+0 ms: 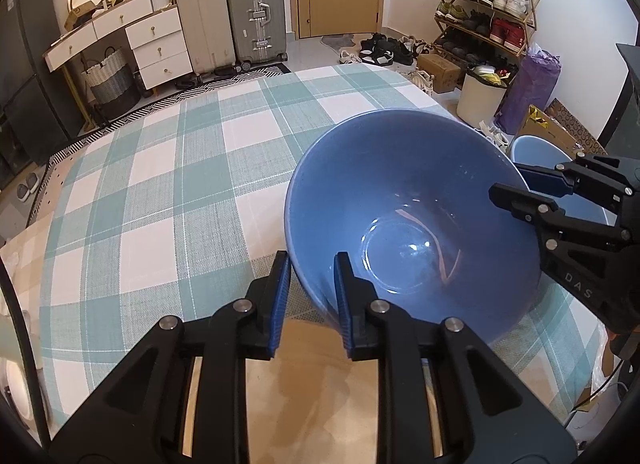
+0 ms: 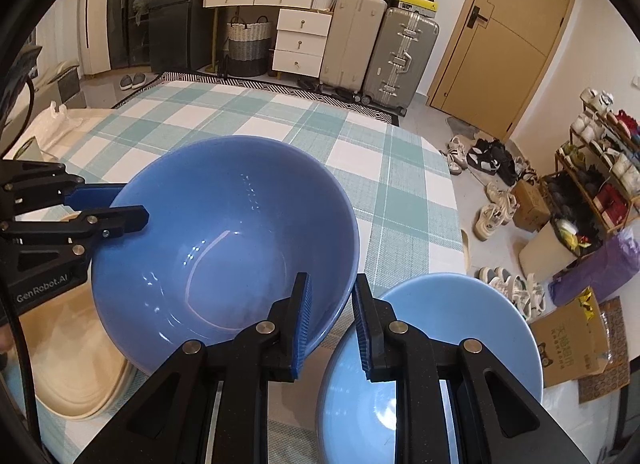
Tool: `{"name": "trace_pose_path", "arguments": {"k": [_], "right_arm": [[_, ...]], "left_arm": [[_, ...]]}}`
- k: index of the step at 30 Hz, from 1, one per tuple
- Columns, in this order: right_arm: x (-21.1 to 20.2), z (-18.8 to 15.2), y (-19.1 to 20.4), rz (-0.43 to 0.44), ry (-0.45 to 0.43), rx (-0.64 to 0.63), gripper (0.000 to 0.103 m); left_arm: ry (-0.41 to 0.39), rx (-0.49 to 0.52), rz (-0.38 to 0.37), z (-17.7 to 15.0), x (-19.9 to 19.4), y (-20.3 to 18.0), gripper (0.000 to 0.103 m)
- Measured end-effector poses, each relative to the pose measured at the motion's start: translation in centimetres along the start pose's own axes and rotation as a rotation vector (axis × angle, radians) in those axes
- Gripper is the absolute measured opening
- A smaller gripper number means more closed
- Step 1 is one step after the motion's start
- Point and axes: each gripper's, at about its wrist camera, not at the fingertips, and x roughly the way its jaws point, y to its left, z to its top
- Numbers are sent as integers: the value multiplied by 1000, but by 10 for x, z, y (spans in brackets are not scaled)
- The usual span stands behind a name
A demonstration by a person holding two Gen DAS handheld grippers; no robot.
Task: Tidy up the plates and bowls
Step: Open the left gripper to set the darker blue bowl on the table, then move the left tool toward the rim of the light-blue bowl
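A large blue bowl (image 1: 400,200) (image 2: 224,232) is held tilted above the checked tablecloth. My left gripper (image 1: 312,296) straddles its near rim, one finger inside and one outside; it also shows in the right wrist view (image 2: 128,204). My right gripper (image 2: 330,316) straddles the opposite rim with a small gap at the pads; it also shows in the left wrist view (image 1: 516,188). A lighter blue bowl (image 2: 460,324) (image 1: 536,148) sits on the table below my right gripper. Cream plates (image 2: 76,348) are stacked under the bowl's left side.
The table (image 1: 168,168) ends at a far edge with floor beyond. Suitcases (image 1: 256,12), a drawer unit (image 1: 160,48), a shoe rack (image 1: 484,8), a white bin (image 1: 480,96) and cardboard boxes (image 2: 568,344) stand around it.
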Motion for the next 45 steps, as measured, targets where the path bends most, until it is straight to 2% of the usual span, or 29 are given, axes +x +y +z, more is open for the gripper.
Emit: {"name": "trace_pose_path", "arguments": {"k": [10, 15, 19, 21, 22, 23, 27, 31, 34, 35, 45], "right_arm": [[5, 0, 0, 15, 4, 4, 21], [-1, 3, -6, 29, -2, 24, 27], [-19, 6, -14, 50, -43, 50, 52], [-31, 6, -19, 55, -60, 64, 61], [-36, 6, -22, 49, -69, 70, 70], [-43, 6, -24, 43, -83, 78, 78], [-69, 4, -32, 48, -118, 97, 84], [-91, 1, -40, 35, -144, 124, 98], [-110, -4, -47, 39, -166, 139, 100], [-114, -6, -50, 45, -170, 147, 100], [-155, -31, -78, 59, -208, 224, 102]], "left_arm": [[12, -35, -21, -4, -3, 4, 20], [10, -70, -67, -3, -11, 7, 39], [-20, -81, -84, 0, -27, 5, 57], [-35, -85, -104, 1, -38, 1, 72], [-43, -90, -109, 2, -43, 0, 75], [-49, -93, -112, 3, -48, -1, 75], [-77, -95, -115, 5, -69, -8, 79], [-93, -73, -100, 5, -89, -21, 82], [-107, -65, -97, 4, -101, -30, 93], [-114, -65, -96, 3, -106, -33, 100], [-137, -52, -119, -8, -137, -68, 101]]}}
